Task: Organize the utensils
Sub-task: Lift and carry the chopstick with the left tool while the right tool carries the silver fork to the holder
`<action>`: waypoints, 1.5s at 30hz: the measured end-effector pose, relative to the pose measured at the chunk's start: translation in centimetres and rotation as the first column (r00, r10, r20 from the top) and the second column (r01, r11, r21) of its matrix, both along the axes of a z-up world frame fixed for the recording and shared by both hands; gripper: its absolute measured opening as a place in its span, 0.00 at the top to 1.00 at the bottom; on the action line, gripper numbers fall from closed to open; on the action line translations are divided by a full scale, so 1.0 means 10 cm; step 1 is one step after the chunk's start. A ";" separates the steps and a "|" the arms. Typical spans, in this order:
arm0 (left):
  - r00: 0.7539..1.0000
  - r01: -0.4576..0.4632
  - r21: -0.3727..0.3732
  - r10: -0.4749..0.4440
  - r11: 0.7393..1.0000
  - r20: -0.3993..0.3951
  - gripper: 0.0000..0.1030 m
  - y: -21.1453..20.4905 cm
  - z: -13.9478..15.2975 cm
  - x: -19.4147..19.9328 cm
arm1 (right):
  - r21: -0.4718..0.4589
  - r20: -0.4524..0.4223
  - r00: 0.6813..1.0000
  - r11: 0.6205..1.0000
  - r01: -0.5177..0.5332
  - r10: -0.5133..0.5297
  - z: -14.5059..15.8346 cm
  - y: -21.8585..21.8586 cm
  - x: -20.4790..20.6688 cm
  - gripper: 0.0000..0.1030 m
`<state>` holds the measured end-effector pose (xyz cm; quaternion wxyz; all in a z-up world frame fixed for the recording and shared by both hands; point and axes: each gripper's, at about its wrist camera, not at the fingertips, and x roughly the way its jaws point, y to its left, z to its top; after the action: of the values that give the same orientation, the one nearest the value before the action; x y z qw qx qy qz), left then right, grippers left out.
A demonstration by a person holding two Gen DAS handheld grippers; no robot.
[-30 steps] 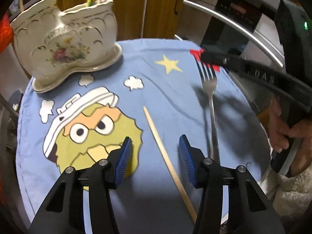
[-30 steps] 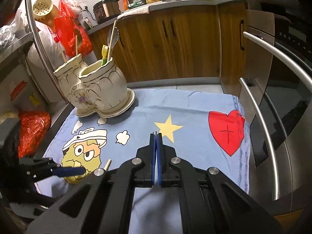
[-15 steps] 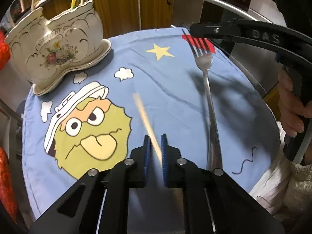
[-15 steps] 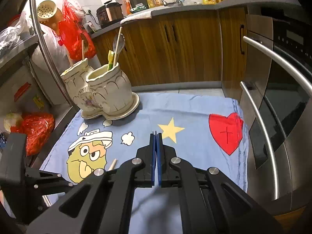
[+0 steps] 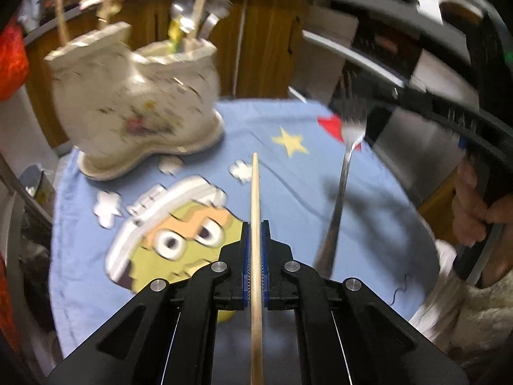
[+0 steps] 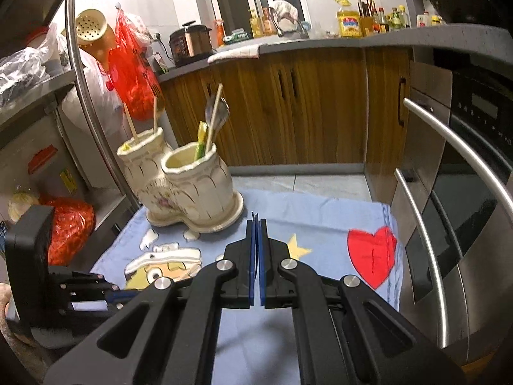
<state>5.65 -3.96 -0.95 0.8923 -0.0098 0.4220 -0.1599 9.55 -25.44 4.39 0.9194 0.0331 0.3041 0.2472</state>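
Blue ribbed pads of the left gripper [image 5: 255,256] pinch a slim, smooth wooden chopstick [image 5: 255,199] pointing ahead. Right of it lies a shiny steel fork [image 5: 341,189] on blue printed cloth [image 5: 288,186]; ahead-left stands a scalloped cream ceramic holder [image 5: 138,109]. The right gripper [image 6: 256,263] is pressed together, empty.

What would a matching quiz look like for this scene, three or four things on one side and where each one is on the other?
Things:
1. chopstick
2. fork
3. holder
4. red heart

Places:
A. printed on the blue cloth
B. clamped in the left gripper
C. standing at the cloth's far left corner
D. lying on the cloth right of the chopstick

Pairs: 1-B, 2-D, 3-C, 4-A
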 end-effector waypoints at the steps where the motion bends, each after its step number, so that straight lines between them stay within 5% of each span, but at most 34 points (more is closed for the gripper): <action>1: 1.000 -0.007 -0.019 0.007 1.000 0.018 0.94 0.07 0.05 0.00 | 0.001 0.005 1.000 1.000 0.000 0.000 0.02 0.02 0.00 0.99; 13: 0.976 -0.053 -0.121 0.078 0.991 0.205 0.94 0.60 0.65 -0.02 | 0.020 0.091 0.996 1.000 0.003 -0.005 0.44 0.33 0.23 0.99; 27: 0.840 -0.130 -0.203 0.217 0.970 0.497 0.94 1.11 1.53 0.57 | 0.029 0.290 0.956 0.999 0.034 -0.041 1.23 0.61 0.43 0.99; 38: 0.757 -0.156 -0.248 0.276 0.956 0.592 0.94 1.12 1.57 1.08 | 0.014 0.368 0.925 0.995 0.097 -0.095 1.34 0.80 0.68 0.99; 45: 0.745 -0.193 -0.209 0.282 0.959 0.605 0.94 1.04 1.30 1.25 | -0.015 0.337 0.933 0.990 0.139 -0.126 1.13 0.82 0.92 0.99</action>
<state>18.18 6.43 12.09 0.9919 -0.0687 0.0832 -0.0666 18.78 -17.26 15.70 0.9727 -0.0069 0.1452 0.1807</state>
